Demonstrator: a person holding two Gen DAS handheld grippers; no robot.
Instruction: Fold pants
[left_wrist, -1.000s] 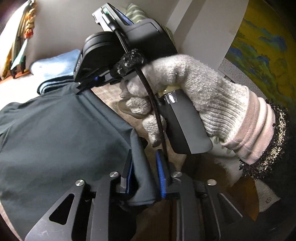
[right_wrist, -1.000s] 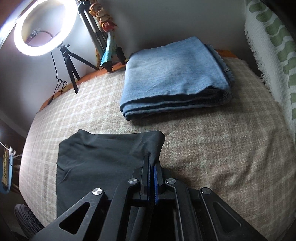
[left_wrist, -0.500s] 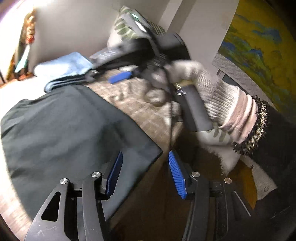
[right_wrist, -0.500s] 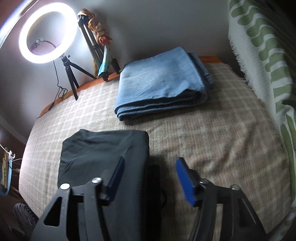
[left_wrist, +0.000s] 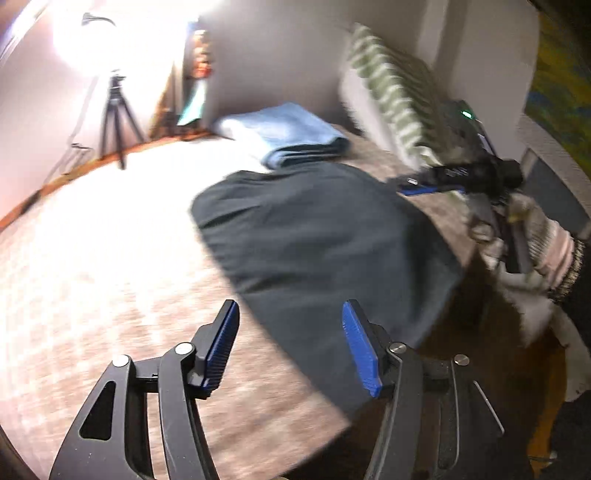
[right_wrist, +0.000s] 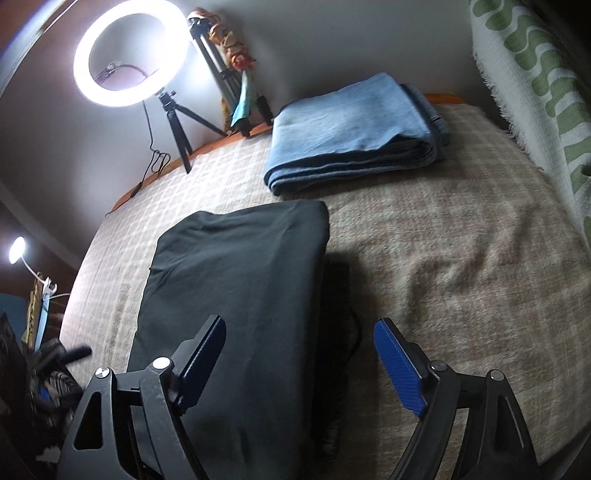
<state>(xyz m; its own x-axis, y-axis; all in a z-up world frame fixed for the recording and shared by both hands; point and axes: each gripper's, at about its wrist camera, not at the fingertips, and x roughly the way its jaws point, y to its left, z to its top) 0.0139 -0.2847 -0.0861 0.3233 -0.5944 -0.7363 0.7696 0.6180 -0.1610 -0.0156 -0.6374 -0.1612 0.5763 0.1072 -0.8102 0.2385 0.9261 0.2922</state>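
The dark grey pants (left_wrist: 317, 240) lie folded flat on the beige checked bed cover (left_wrist: 110, 266); they also show in the right wrist view (right_wrist: 236, 295). My left gripper (left_wrist: 290, 347) is open and empty, held above the pants' near edge. My right gripper (right_wrist: 299, 365) is open and empty, above the pants' right edge. The right gripper also shows in the left wrist view (left_wrist: 436, 184), held by a gloved hand beyond the pants' far right corner.
Folded blue jeans (right_wrist: 354, 133) lie at the back of the bed. A ring light on a tripod (right_wrist: 129, 55) stands at the back left. A green-and-white patterned blanket (right_wrist: 535, 74) hangs on the right. The bed edge (left_wrist: 424, 369) runs at lower right.
Both grippers were shut on the pants' corners, then opened and let go. Both have drawn back and up. The pants now lie flat.
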